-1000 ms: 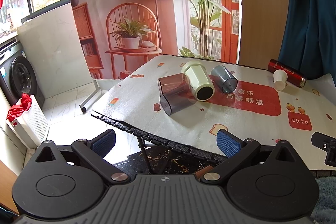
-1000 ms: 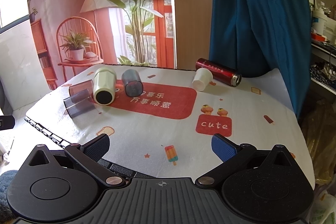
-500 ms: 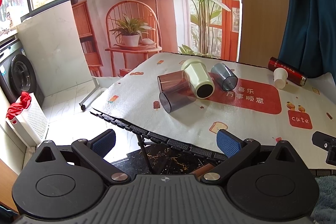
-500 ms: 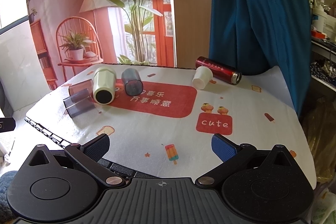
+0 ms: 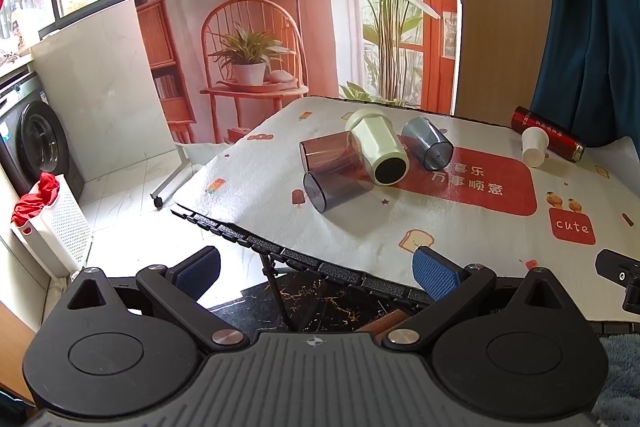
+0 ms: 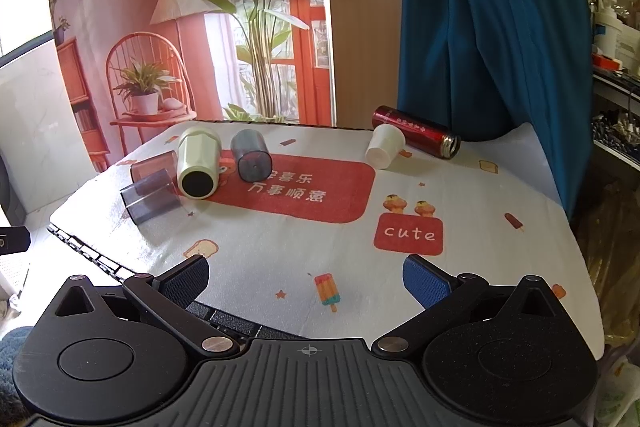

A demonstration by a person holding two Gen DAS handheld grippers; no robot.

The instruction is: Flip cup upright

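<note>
Several cups lie on their sides on the table: a pale green faceted cup, a brownish clear cup, a grey clear cup, a grey-blue cup and a small white paper cup. My left gripper is open and empty, short of the table's near edge. My right gripper is open and empty, above the table's near part.
A red cylindrical bottle lies behind the paper cup. The table has a printed cloth and a black front edge. A blue curtain hangs at the right; a washing machine and white basket stand at the left.
Both views have shifted slightly; the table looks a little nearer and lower. The cups have not moved. Both grippers stay open.
</note>
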